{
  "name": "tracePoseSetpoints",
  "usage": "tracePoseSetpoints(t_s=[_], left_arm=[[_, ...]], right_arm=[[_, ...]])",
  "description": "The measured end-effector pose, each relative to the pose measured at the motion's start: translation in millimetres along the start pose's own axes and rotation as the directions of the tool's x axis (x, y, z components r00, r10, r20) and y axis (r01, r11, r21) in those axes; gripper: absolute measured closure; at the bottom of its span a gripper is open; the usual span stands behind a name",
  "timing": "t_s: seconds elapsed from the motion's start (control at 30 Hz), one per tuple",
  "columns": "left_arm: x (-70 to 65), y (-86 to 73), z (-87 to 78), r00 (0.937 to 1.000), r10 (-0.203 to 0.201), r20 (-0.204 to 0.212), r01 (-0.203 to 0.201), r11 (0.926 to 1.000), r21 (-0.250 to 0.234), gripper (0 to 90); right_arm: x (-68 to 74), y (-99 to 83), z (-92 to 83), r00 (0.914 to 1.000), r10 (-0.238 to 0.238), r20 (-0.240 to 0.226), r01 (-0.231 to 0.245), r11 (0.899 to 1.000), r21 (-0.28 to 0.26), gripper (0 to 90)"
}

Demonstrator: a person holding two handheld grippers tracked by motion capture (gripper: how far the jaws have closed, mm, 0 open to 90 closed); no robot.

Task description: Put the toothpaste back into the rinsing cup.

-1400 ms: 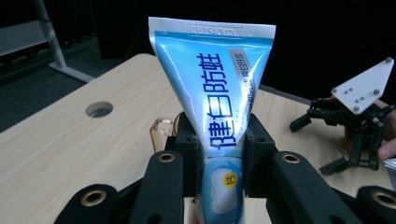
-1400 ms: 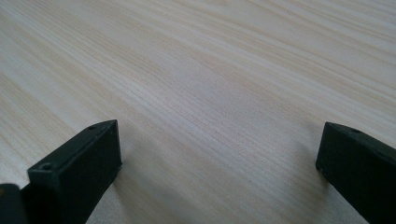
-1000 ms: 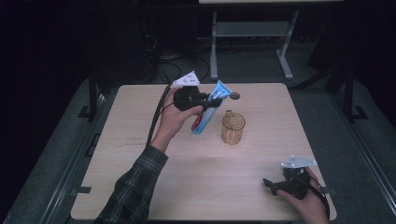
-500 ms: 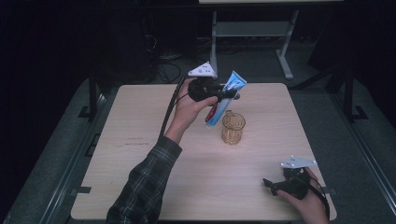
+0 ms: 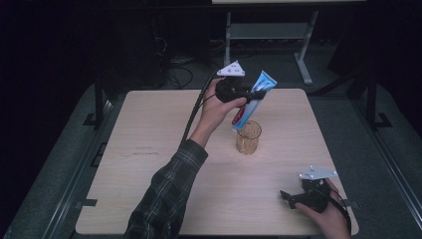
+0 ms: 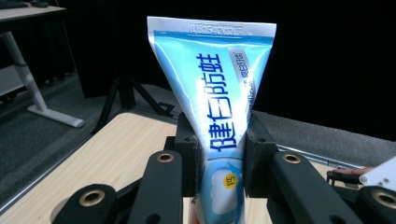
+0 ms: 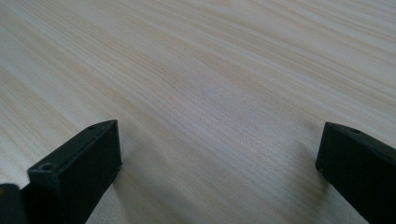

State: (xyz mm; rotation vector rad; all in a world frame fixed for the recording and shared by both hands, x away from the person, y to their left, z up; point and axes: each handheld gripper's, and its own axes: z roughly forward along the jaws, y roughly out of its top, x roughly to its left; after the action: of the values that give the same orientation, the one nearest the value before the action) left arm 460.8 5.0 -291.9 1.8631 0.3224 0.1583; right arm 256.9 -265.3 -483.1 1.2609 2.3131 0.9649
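Dim room, table [image 5: 149, 149] lit from above, surroundings black.

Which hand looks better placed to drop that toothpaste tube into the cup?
The left. Its tongs already clamp the toothpaste tube, held just above the amber cup. The right tongs lie open and empty near the table's front edge.

Readable print found on the toothpaste tube [image 6: 219, 112] in the left gripper view. Large dark-blue Chinese characters run lengthwise along the light-blue face: 健白防蛀. A narrow pale strip beside them carries smaller characters, too small to read. A small round yellow badge low on the tube has tiny characters, unclear. Crimped top edge bears embossed digits, illegible.
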Motion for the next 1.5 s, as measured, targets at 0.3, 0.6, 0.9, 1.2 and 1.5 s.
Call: tracePoseSetpoints(t_s=[0.3,0.6,0.9,1.2,1.5], left_arm=[[-0.4,-3.1,24.2,0.9997,0.002,0.026,-0.002,1.0000,-0.010,71.7],[0.7,-14.2,35.2,0.9994,0.000,0.033,-0.001,0.9999,0.015,71.4],[6.1,-33.9,39.2,0.9996,-0.011,0.027,0.010,0.9992,0.038,71.0],[10.8,-52.9,36.6,0.9995,-0.028,0.015,0.027,0.9976,0.063,70.8],[11.3,-64.3,33.6,0.9994,-0.033,0.008,0.033,0.9960,0.083,70.4]], right_arm=[[0.2,0.0,0.0,1.0000,0.000,-0.002,0.000,1.000,0.000,0.0],[0.4,0.0,0.1,1.0000,-0.003,-0.004,0.003,1.000,0.000,0.0],[0.4,0.0,0.2,1.0000,-0.004,-0.005,0.004,1.000,-0.001,0.0],[0.4,0.0,0.2,1.0000,-0.005,-0.006,0.005,1.000,-0.001,0.0],[0.5,0.0,0.2,1.0000,-0.004,-0.006,0.004,1.000,-0.001,0.0]])
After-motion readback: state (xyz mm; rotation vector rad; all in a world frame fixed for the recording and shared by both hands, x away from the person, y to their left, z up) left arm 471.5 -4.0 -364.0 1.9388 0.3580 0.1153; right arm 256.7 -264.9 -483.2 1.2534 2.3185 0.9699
